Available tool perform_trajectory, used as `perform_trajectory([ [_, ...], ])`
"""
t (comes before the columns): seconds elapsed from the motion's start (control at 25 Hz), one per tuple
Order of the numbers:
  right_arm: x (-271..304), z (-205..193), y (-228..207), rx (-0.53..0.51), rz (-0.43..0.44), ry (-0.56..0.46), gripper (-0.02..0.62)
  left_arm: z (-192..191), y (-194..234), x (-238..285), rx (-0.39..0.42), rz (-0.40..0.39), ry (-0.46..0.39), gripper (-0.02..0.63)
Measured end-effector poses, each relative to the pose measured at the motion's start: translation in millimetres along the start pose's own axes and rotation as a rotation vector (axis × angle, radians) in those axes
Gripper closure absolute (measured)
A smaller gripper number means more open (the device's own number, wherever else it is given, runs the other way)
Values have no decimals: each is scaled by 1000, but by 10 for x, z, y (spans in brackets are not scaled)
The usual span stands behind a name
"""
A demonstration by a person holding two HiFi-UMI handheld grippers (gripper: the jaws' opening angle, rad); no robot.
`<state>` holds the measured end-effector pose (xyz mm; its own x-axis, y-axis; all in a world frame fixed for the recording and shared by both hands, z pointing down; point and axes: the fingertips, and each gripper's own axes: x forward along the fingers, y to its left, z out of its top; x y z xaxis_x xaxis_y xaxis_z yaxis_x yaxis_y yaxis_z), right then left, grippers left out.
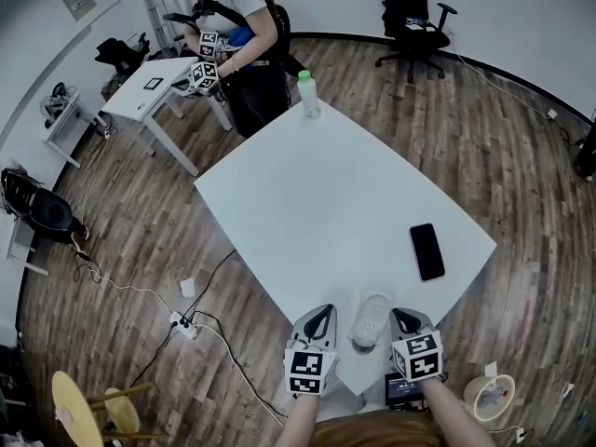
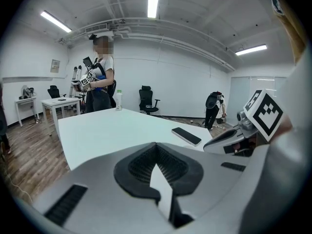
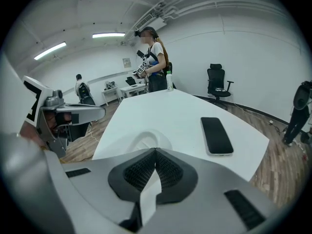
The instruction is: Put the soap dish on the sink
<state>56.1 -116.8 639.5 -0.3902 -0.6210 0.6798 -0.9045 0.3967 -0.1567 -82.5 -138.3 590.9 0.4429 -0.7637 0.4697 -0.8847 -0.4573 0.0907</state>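
The white oval soap dish lies on the white table at its near edge, between my two grippers. In the right gripper view the soap dish sits just beyond the jaw tips, slightly to the left. My right gripper is shut with nothing between its jaws; in the head view the right gripper is close beside the dish's right side. My left gripper is also shut and empty, and the left gripper sits a little left of the dish. No sink is in view.
A black phone lies on the table's right part, beyond the dish. A green-capped bottle stands at the far corner. A person holding marker-cube grippers stands behind that corner. A second white desk and an office chair are farther off.
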Motion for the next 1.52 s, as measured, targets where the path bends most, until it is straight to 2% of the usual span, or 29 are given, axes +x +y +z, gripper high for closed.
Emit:
perform_trajectory([
  [0.2, -76, 141, -35, 17, -22, -52, 586, 28, 4, -18, -27, -1, -14, 600],
  [0.48, -244, 466, -88, -11, -58, -200, 586, 118, 41, -56, -53, 13, -41, 600],
  [0.64, -478, 757, -170, -90, -111, -317, 586, 371, 29, -154, -67, 15, -105, 600],
  [0.76, -599, 969, -205, -110, -131, -371, 586, 609, 36, -237, -61, 15, -160, 600],
  [1.28, -1163, 1548, -206, -91, -156, -547, 586, 1292, 18, -596, -20, 29, -316, 600],
  [1.52, -1338, 1651, -137, -82, -138, -600, 586, 1511, 24, -752, -1, 44, -371, 600],
])
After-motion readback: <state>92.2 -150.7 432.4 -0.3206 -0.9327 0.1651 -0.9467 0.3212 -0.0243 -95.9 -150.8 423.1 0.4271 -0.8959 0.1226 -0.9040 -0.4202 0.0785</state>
